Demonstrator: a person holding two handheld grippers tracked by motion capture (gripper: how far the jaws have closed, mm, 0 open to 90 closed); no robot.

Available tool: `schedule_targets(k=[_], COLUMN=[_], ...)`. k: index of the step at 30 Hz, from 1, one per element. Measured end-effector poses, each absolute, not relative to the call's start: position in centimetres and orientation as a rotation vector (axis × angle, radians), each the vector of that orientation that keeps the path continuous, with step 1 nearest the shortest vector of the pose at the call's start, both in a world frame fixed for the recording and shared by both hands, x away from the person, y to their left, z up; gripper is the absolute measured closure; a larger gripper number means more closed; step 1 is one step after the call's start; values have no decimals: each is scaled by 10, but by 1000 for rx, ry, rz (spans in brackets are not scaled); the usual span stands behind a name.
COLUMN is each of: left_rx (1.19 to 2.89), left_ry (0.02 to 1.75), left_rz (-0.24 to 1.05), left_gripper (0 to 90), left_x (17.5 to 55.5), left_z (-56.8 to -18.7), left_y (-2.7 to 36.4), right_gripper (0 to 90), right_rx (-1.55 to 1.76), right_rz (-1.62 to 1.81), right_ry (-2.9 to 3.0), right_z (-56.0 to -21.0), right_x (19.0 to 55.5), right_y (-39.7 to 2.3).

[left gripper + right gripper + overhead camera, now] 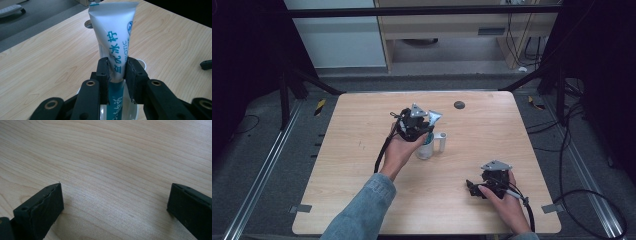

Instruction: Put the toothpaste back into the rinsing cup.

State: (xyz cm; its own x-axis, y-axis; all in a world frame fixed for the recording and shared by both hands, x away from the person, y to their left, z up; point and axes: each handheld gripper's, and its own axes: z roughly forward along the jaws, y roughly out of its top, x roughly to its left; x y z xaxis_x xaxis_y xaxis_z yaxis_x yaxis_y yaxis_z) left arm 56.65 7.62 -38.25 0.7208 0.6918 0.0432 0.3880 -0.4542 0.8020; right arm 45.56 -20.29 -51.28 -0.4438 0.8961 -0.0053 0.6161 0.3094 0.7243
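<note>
Tube point(113, 42) upright, crimped end up | left claw point(117, 75) clamping it

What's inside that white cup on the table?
The white cup holds a toothpaste tube standing upright, pinched by the left hand-held gripper. The tube's lower end and the cup's bottom are hidden by the gripper.

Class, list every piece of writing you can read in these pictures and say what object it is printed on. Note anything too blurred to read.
"蓝冰柠", teal characters running down the white toothpaste tube clamped in the left tongs.
"OTIC", the end of a cut-off word beside those characters on the tube.
White characters on the tube's teal lower band: partly hidden, unreadable.
Round blue emblem near the tube's right edge: too blurred.
</note>
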Motion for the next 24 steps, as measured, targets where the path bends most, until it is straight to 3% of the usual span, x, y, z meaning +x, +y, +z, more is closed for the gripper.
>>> schedule_targets(k=[24], left_rx=[2078], left_ry=[847], left_rz=[476], left_gripper=[691], left_x=[562], left_z=[-388], left_y=[87], right_gripper=[5], right_rx=[1340], right_rz=[932], right_ry=[2182], right_z=[-513], right_x=[456], right_y=[-203])
